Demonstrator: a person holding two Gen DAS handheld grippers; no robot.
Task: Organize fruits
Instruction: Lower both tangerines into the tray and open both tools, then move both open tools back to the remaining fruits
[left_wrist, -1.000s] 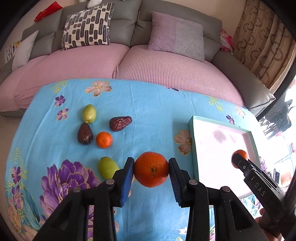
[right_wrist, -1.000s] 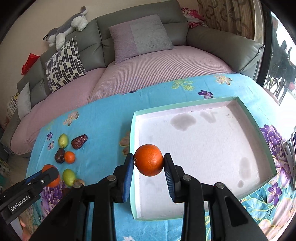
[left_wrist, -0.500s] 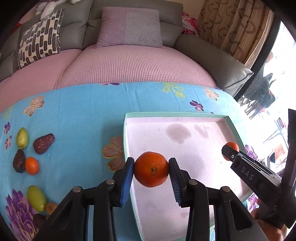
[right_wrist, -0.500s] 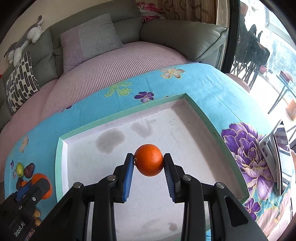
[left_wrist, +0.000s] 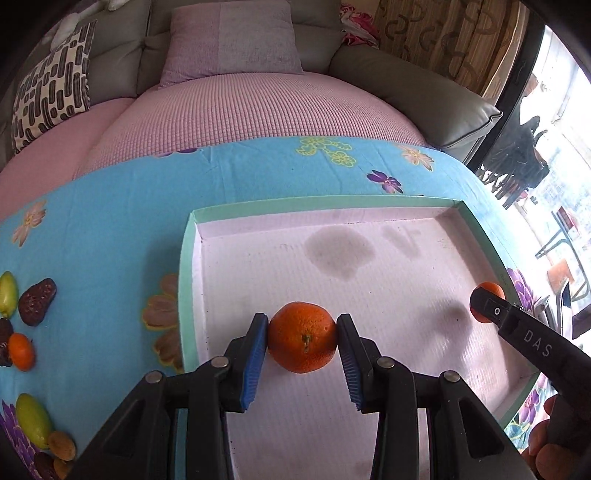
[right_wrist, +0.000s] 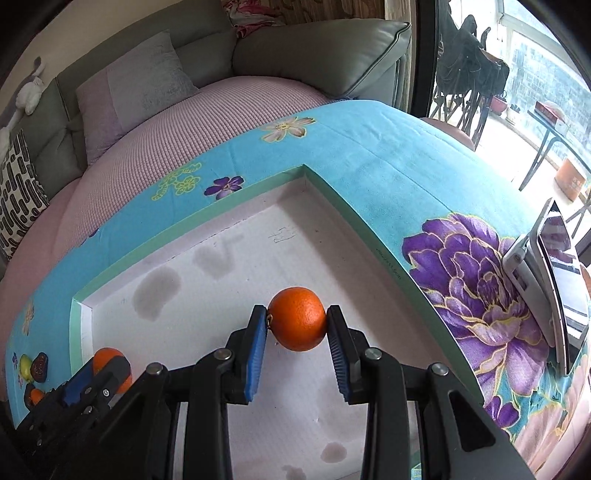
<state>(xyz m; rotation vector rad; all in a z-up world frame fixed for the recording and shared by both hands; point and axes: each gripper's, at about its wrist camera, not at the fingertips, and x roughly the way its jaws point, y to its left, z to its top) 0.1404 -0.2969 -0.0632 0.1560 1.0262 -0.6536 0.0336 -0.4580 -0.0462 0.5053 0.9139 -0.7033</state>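
An orange (left_wrist: 302, 336) is being clamped between the blue pads of the left claw (left_wrist: 302, 341), stem end facing the camera, over the near-left part of the white tray (left_wrist: 188, 258). A second, smoother orange (right_wrist: 297, 324) is being gripped by the right claw (right_wrist: 297, 326), above the tray's right half, toward its far corner at 12 o'clock. In the left view the right claw is being seen at 3 o'clock. Both fruits are being held apart from the tray floor, it seems. Other small fruits (left_wrist: 22, 325) are lying on the blue surface (left_wrist: 110, 206) at 9 o'clock. The tray floor directly beneath each claw is probably what the coming release depends on.
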